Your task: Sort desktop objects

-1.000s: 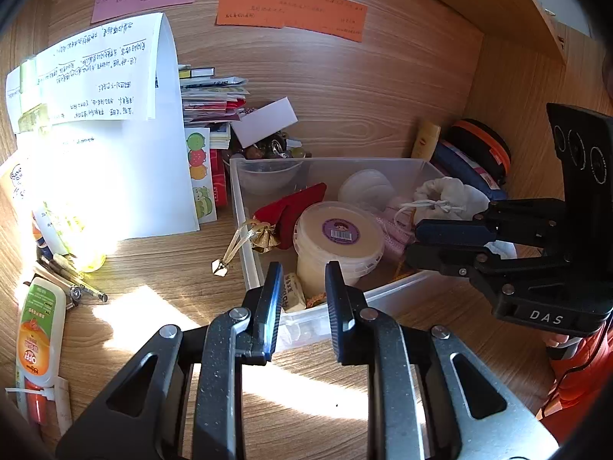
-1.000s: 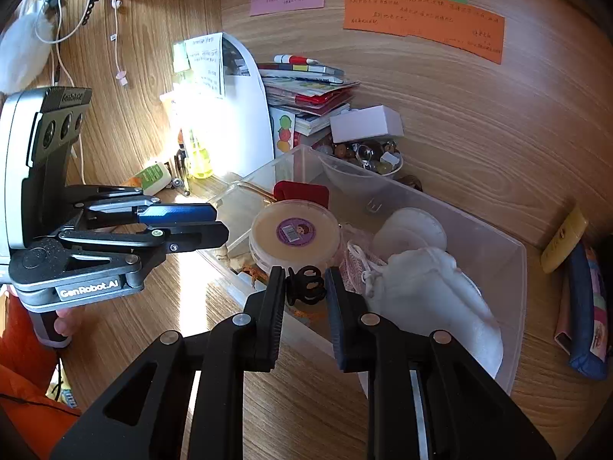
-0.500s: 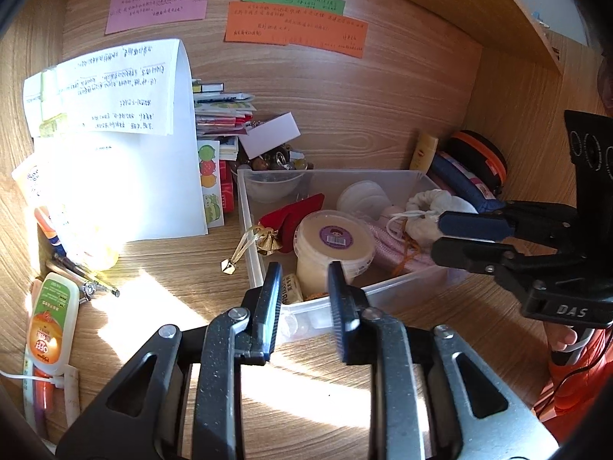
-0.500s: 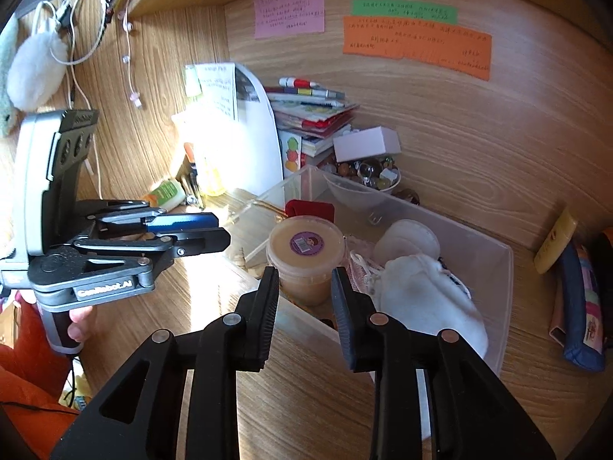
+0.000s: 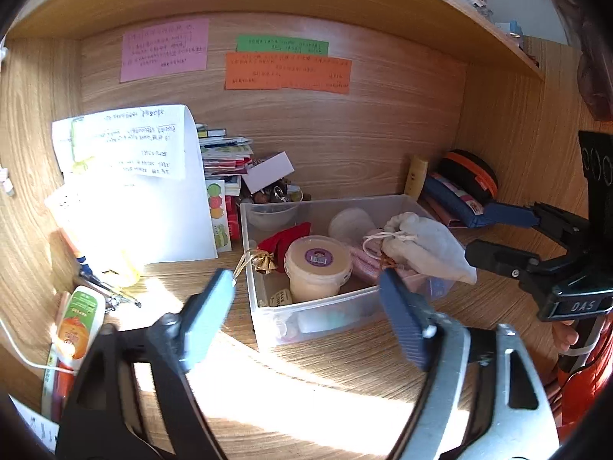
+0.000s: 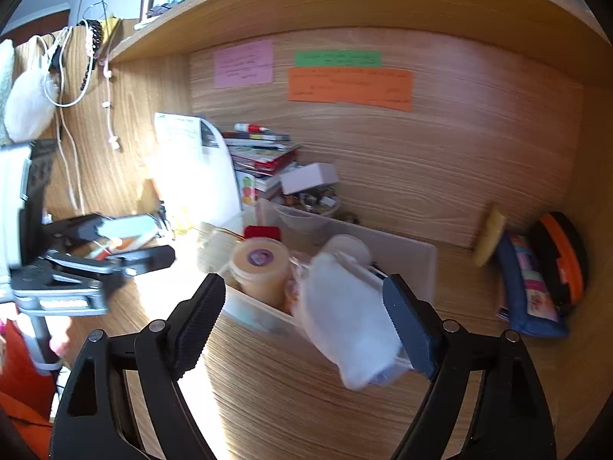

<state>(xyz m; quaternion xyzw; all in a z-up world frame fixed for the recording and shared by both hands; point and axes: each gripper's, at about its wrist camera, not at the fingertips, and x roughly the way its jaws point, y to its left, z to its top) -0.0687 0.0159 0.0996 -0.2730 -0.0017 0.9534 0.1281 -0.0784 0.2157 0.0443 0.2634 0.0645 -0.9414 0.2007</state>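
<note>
Closest to you, your left hand-held gripper (image 5: 306,299) is spreading its jaws with nothing between them, above bare sunlit bench (image 5: 325,375) short of the clear plastic bin (image 5: 318,308). Your right hand-held gripper (image 6: 302,303) is also opening, empty; the bin's near corner and an overhanging white drawstring pouch (image 6: 345,326) show beyond its fingers. Inside the bin, a cream lidded tub (image 5: 318,268) stands by the left wall, a red cloth (image 5: 283,237) behind it. Left of the bin, a gold bell (image 5: 264,262) lies just beside its wall. Farther back, a book stack (image 5: 226,153) and a pencil case (image 5: 456,203) crowd the back panel.
</note>
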